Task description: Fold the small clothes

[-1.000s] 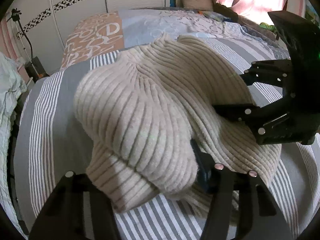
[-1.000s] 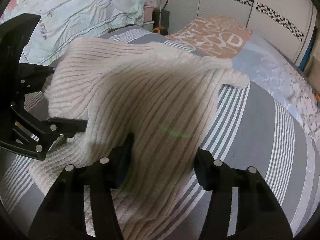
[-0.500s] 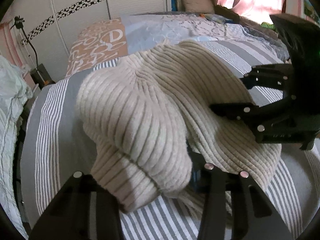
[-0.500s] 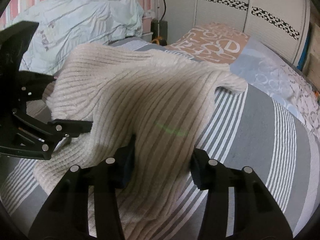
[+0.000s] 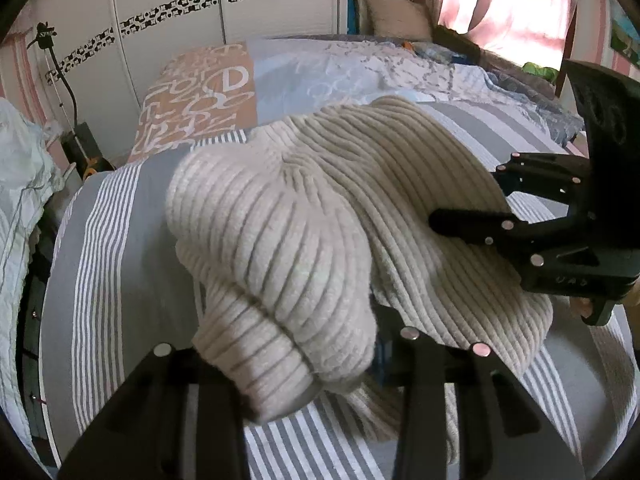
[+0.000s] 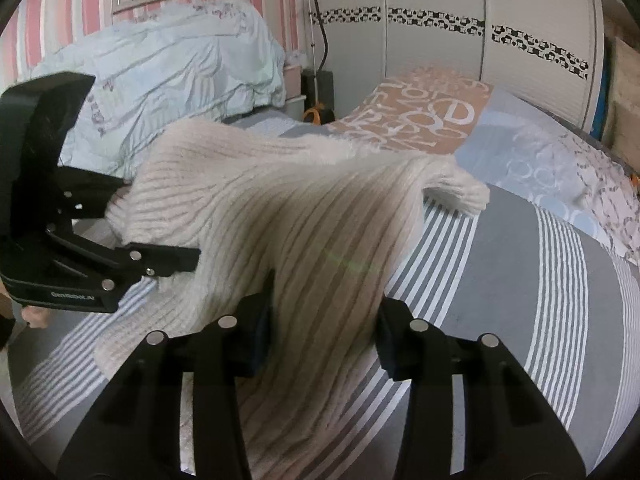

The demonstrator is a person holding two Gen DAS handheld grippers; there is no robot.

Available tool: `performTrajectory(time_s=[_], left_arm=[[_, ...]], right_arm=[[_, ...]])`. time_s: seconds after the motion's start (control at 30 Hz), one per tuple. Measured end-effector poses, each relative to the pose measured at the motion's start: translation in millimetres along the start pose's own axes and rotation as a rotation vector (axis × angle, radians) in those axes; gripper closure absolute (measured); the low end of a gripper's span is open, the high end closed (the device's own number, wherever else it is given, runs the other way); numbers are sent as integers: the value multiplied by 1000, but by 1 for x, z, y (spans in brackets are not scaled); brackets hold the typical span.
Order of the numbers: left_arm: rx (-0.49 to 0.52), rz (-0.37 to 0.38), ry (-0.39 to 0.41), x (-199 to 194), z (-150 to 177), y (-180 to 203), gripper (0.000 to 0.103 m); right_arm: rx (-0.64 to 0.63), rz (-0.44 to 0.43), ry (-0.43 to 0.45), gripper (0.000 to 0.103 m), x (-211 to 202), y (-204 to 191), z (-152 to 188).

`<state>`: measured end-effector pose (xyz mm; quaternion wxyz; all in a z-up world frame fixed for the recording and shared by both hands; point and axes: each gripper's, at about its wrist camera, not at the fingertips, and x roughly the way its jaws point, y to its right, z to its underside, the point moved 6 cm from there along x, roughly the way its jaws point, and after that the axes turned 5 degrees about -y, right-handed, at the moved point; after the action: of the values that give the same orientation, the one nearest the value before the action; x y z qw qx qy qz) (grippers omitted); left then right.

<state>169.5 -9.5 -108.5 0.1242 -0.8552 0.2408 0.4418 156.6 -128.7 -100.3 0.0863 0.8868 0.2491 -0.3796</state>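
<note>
Knitwear filled both views: a cream ribbed sweater was held up above the striped bedspread, its far edge draping back toward the patterned pillow at twelve o'clock. The left gripper had its fingers closed on a bunched cuff or hem at six o'clock, and the right gripper pinched a fold of the same sweater between its pads. Each claw showed in the other's view, at three and nine o'clock, gripping the near edge. Holding two points of one edge probably let the person carry that side over to make a fold. A pale duvet lay heaped at ten o'clock.
</note>
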Motion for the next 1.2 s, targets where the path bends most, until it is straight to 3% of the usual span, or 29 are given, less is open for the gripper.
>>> performTrajectory(time_s=[0.37,0.57,0.77,0.93,1.03,1.13,1.2], left_arm=[[1,21,56,-32,-17,17,66],[55,38,82,-53,-24,56,66],[55,79,33,-47,-7,104,65],[27,115,-49,-17,19,133,65],[29,87,-32,-7,27,140,62],[-4,97,-21,-8,32,133,46],[-27,73,-13,-11,36,124,22]], right_arm=[[-4,24,87,60,-48,1,-13],[37,42,125,60,-90,12,2],[107,51,102,60,-122,23,49],[172,55,27,60,-117,37,102],[201,62,-1,59,-107,41,126],[232,62,-20,51,-103,44,137],[262,60,-17,44,-109,47,141]])
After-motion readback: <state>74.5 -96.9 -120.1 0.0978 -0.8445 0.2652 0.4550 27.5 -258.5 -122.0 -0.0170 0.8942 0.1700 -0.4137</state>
